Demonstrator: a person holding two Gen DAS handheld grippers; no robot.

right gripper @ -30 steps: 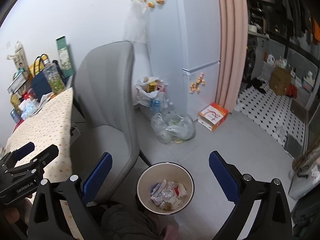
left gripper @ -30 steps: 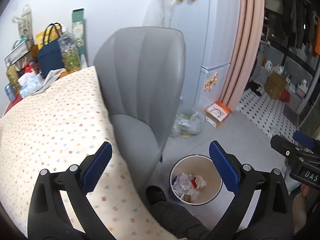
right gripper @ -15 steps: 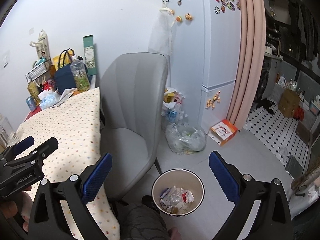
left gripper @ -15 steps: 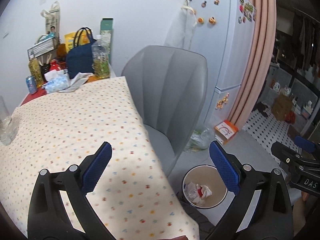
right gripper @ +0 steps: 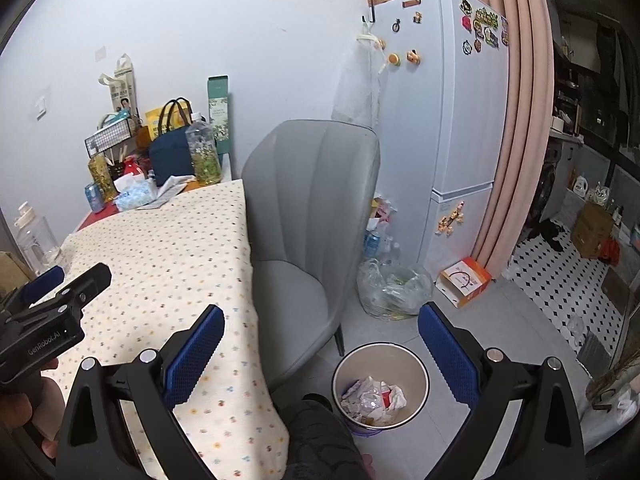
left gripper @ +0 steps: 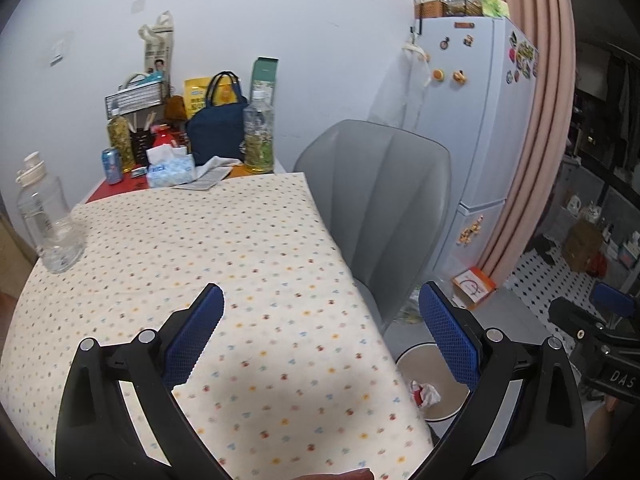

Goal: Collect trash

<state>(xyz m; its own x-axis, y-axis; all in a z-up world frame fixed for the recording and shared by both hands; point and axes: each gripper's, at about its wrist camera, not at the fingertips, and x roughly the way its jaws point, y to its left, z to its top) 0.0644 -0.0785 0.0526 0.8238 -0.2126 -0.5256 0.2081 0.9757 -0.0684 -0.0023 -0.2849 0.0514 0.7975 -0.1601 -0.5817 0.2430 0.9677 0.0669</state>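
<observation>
Both grippers are being held wide apart and empty: the left gripper (left gripper: 320,336) over the table (left gripper: 224,248), the right gripper (right gripper: 320,344) above the floor beside it. The trash bin (right gripper: 420,364) is standing on the floor at the table corner, crumpled waste (right gripper: 374,394) already lying inside.

Risks, judged: no loose trash is being seen on the dotted cloth, so an item in use may be getting mistaken for waste.

- The grey chair (right gripper: 312,216) is crowding the path between table and bin.
- The clear bottle (left gripper: 46,228) at the table's left edge is standing tall and could be tipped by a sweeping reach.
- The tissue pack (left gripper: 170,168) and can (left gripper: 112,165) are sitting among the rear clutter.
</observation>
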